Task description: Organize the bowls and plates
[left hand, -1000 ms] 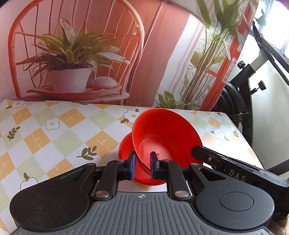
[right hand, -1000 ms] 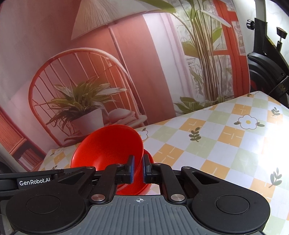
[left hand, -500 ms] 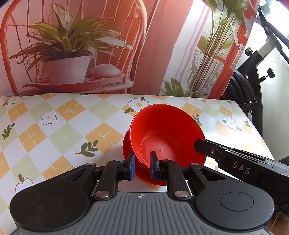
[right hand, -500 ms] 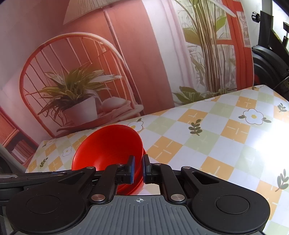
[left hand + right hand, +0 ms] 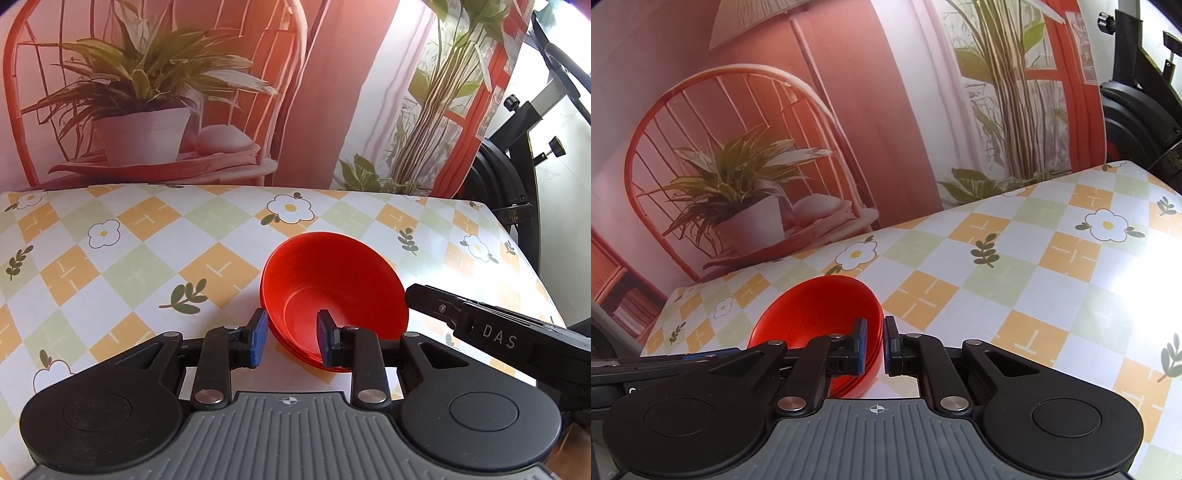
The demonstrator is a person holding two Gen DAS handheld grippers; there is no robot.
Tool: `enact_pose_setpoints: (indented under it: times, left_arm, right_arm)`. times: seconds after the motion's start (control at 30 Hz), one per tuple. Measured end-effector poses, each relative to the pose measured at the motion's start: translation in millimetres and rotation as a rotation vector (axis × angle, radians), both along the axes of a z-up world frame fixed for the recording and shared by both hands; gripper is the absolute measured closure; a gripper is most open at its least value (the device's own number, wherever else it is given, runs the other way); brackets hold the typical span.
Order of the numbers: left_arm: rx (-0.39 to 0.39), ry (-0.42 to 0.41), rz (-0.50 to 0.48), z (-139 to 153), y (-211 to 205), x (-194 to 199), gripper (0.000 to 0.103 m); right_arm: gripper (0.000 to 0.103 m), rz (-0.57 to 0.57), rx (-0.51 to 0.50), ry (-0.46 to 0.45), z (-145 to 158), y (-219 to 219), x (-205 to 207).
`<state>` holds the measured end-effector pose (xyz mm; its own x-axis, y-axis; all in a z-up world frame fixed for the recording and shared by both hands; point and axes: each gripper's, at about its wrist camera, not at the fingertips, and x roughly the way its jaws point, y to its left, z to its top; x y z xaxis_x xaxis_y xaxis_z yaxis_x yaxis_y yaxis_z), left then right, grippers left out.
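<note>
A red bowl (image 5: 332, 280) rests nested in the red dishes (image 5: 314, 363) beneath it, on the flower-checked tablecloth (image 5: 110, 266). My left gripper (image 5: 291, 339) is open, one finger outside the near rim, the other inside the bowl, neither pressing. In the right wrist view the same red bowl (image 5: 820, 314) lies low at the centre-left. My right gripper (image 5: 875, 343) is shut on its right rim. The right gripper's black arm (image 5: 480, 325) reaches in from the right in the left wrist view.
A printed backdrop (image 5: 155, 110) of a chair and potted plant stands along the table's far edge. A black exercise bike (image 5: 517, 177) is beyond the table's right side. The table's right edge (image 5: 532, 273) runs close to the bowls.
The tilted bowl came down and settled into the red dish under it. My left gripper opened and let go of the rim. The right gripper kept its hold.
</note>
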<state>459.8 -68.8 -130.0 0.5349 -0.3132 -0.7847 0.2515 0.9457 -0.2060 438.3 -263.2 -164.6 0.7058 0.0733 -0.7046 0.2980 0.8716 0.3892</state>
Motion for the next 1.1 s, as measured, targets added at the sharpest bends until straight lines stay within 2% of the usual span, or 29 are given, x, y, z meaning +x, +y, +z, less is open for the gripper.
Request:
enact_pose_setpoints:
  times: [0.23,0.37,0.6,0.67,0.8,1.1]
  left_arm:
    - [-0.044,0.019,0.043,-6,8,8,0.071]
    - [-0.120,0.065,0.076,-17,11,14,0.071]
    - [-0.198,0.097,0.118,-34,12,27,0.073]
    - [-0.196,0.087,0.127,-35,11,28,0.074]
    - [-0.178,0.079,0.134,-36,12,28,0.086]
    - [-0.147,0.076,0.090,-21,12,13,0.086]
  right_arm:
    - [0.086,0.002,0.022,0.032,-8,-1,6]
    - [0.085,0.012,0.045,0.062,-15,0,11]
    - [0.085,0.020,0.073,0.080,-23,0,16]
    - [0.085,0.028,0.072,0.083,-23,1,17]
    - [0.087,0.036,0.079,0.085,-24,2,17]
    - [0.092,0.025,0.061,0.061,-10,1,7]
